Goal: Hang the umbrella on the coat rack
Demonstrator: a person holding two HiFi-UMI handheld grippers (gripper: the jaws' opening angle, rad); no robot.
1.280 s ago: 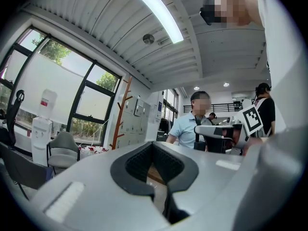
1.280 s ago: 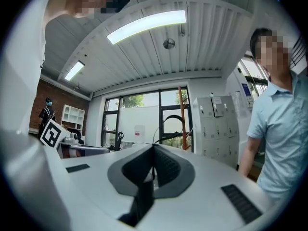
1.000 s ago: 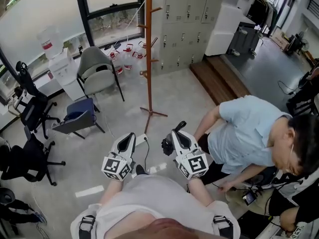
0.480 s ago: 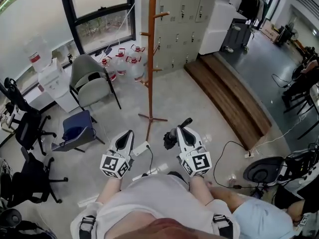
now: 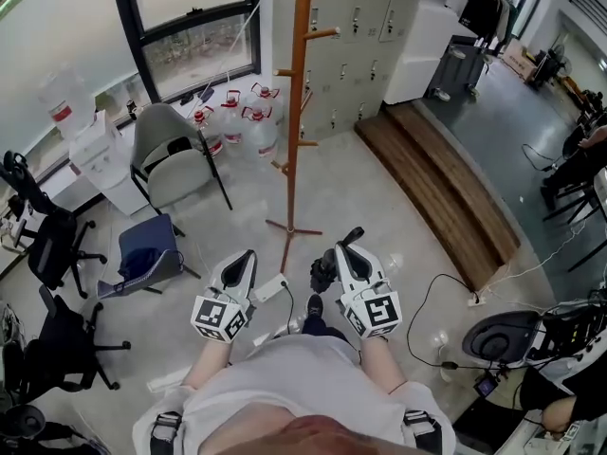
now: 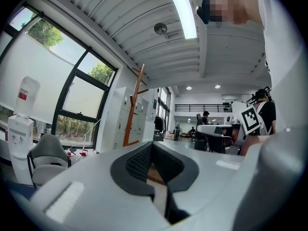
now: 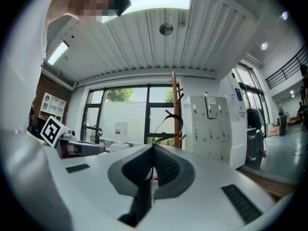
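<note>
The orange wooden coat rack (image 5: 298,112) stands on the grey floor ahead of both grippers, its pegs bare. It also shows in the left gripper view (image 6: 133,109) and in the right gripper view (image 7: 175,105). My right gripper (image 5: 349,245) is shut on the thin black strap loop (image 7: 169,118) of the folded black umbrella (image 5: 322,273), which hangs beside and below its jaws. My left gripper (image 5: 247,257) points level toward the rack, shut with nothing between its pads (image 6: 139,160).
A grey chair (image 5: 171,154) and a blue seat (image 5: 147,249) stand left of the rack, water bottles (image 5: 242,121) behind it. Grey lockers (image 5: 360,36) and a wooden step (image 5: 436,178) lie to the right. A power strip (image 5: 270,287) with its cable lies on the floor below the grippers.
Both grippers have been carried toward the coat rack, which now looms larger. The person in the light blue shirt at the right has dropped out of the head view.
</note>
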